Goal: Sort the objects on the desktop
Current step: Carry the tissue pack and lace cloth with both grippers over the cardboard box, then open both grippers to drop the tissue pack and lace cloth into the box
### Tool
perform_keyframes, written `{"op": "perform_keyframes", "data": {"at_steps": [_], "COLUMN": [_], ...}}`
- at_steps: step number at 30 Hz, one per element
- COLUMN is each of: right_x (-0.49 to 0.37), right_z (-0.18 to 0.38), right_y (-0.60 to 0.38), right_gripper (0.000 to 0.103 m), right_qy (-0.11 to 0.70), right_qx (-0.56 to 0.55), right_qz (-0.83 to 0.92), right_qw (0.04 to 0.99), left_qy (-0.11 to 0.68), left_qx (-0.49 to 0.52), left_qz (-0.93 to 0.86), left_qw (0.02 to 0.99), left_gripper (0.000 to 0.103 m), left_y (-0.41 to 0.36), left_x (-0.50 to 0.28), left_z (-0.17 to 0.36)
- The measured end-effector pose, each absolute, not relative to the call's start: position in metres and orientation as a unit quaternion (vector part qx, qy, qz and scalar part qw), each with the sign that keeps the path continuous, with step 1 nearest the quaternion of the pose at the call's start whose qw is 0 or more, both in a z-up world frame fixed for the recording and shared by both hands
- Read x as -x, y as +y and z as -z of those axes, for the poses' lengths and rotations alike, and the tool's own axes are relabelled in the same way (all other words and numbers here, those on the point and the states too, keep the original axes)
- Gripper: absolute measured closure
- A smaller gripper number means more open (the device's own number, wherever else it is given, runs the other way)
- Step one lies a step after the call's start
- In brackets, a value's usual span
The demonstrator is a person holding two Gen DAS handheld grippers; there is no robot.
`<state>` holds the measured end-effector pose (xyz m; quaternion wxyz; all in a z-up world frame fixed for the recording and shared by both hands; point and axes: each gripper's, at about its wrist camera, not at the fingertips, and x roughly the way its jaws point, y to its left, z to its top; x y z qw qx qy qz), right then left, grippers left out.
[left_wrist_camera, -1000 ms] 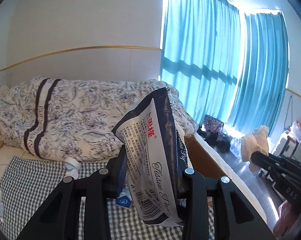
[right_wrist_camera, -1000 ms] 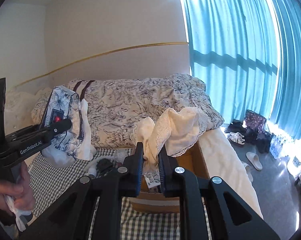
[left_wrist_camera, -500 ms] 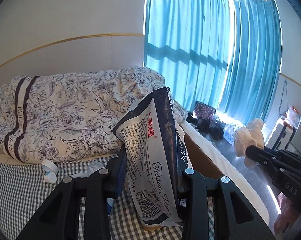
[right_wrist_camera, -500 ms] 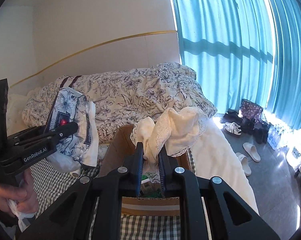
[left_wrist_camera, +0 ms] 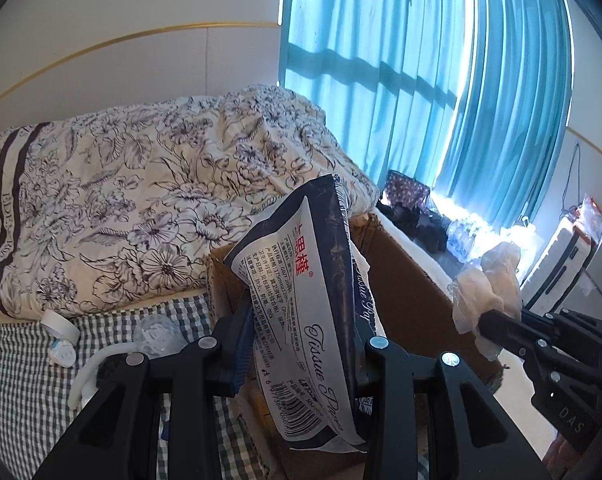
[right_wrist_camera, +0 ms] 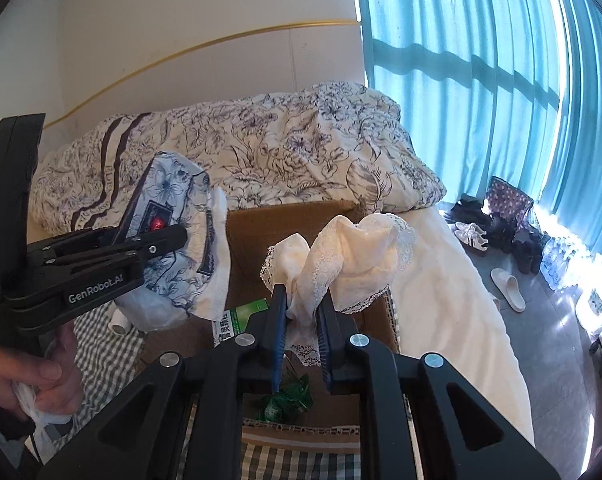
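The left gripper (left_wrist_camera: 301, 344) squeezes a soft, light tissue pack (left_wrist_camera: 305, 300) by its middle. The right gripper (right_wrist_camera: 301, 320) pinches a floppy lace cloth (right_wrist_camera: 353, 256) above the cardboard box (right_wrist_camera: 285, 220).

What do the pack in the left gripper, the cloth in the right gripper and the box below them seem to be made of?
Tissue pack: glossy printed plastic film, apparently; it shines and crinkles. Cloth: soft cream fabric, probably cotton, with a lace edge; it drapes in folds. Box: matte brown corrugated cardboard; fluting shows along its near rim.
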<state>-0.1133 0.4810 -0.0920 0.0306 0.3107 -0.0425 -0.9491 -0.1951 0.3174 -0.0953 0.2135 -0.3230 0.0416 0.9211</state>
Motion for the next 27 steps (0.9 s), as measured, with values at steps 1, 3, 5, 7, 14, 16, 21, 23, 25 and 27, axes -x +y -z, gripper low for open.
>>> {"op": "perform_keyframes", "data": {"at_steps": [1, 3, 5, 7, 14, 16, 21, 23, 25, 27], "right_x": [0.118, 0.126, 0.131, 0.136, 0.150, 0.152, 0.155, 0.155, 0.155, 0.154], "right_z": [0.097, 0.105, 0.111, 0.117, 0.136, 0.139, 0.146, 0.147, 0.146, 0.146], "right_y": [0.482, 0.484, 0.485, 0.485, 0.481, 0.480, 0.479, 0.478, 0.477, 0.477], "right_gripper": [0.090, 0.090, 0.090, 0.090, 0.090, 0.089, 0.088, 0.088, 0.088, 0.087], "right_qy": [-0.041, -0.041, -0.044, -0.043, -0.043, -0.045, -0.046, -0.046, -0.048, -0.050], "right_qx": [-0.314, -0.322, -0.325, -0.329, -0.349, -0.354, -0.362, -0.363, -0.361, -0.362], "right_qz": [0.948, 0.945, 0.944, 0.943, 0.935, 0.933, 0.930, 0.930, 0.931, 0.930], "right_qw": [0.031, 0.031, 0.034, 0.037, 0.038, 0.036, 0.035, 0.036, 0.034, 0.034], "left_qy": [0.042, 0.044, 0.045, 0.046, 0.050, 0.051, 0.054, 0.051, 0.045, 0.044], "left_qx": [0.327, 0.334, 0.341, 0.348, 0.365, 0.368, 0.377, 0.380, 0.376, 0.370], "left_qz": [-0.919, -0.917, -0.914, -0.911, -0.904, -0.903, -0.900, -0.900, -0.903, -0.906], "left_qw": [0.214, 0.215, 0.215, 0.215, 0.215, 0.216, 0.209, 0.206, 0.205, 0.200], "left_gripper": [0.067, 0.067, 0.067, 0.067, 0.067, 0.067, 0.050, 0.033, 0.024, 0.024], "left_y": [0.319, 0.323, 0.325, 0.327, 0.330, 0.332, 0.333, 0.333, 0.331, 0.330], "left_x": [0.199, 0.205, 0.210, 0.214, 0.227, 0.230, 0.236, 0.237, 0.236, 0.235], "left_z": [0.101, 0.110, 0.119, 0.127, 0.144, 0.147, 0.150, 0.148, 0.145, 0.141]}}
